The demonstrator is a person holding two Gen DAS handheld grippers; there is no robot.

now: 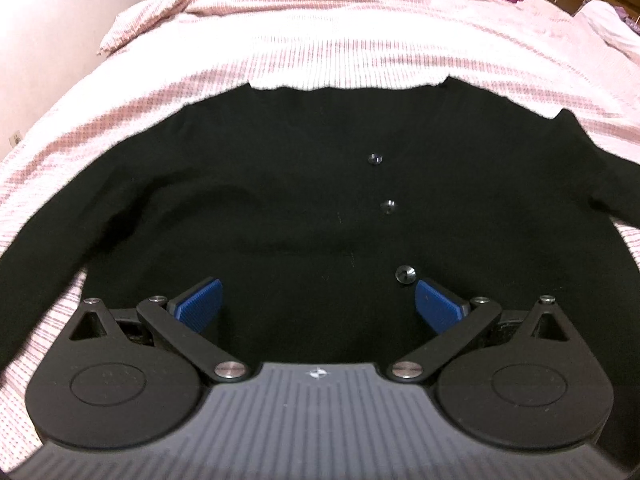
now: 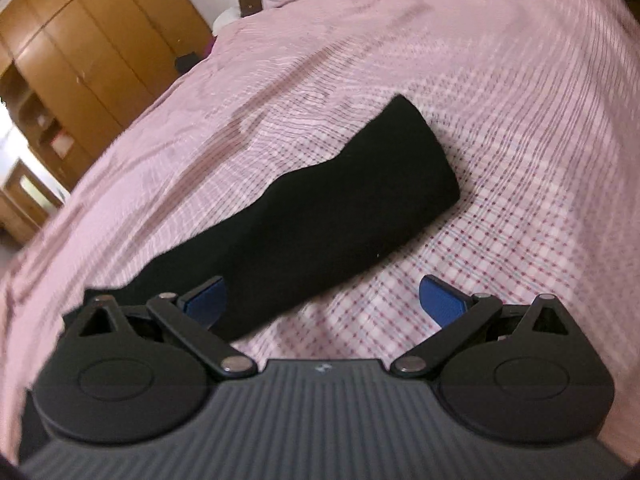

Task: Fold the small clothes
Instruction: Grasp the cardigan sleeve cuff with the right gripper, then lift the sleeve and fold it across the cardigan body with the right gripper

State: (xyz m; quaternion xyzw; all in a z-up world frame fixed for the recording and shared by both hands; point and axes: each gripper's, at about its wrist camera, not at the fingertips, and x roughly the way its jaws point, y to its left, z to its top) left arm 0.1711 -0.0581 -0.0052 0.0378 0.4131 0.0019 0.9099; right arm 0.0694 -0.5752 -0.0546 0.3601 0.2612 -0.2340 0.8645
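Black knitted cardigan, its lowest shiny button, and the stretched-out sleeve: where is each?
Black knitted cardigan (image 1: 260,200): left wrist view, front panel.
Lowest shiny button (image 1: 406,274): left wrist view, button's centre.
Stretched-out black sleeve (image 2: 340,208): right wrist view, mid-sleeve, on the pink checked bedspread (image 2: 500,100).

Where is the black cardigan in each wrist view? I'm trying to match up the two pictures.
Left wrist: the black cardigan fills the centre, spread flat, buttons facing up, ahead of the open left gripper.
Right wrist: only one sleeve shows, running diagonally from lower left to centre, by the open right gripper.
Shared landmark: the pink checked bedspread.
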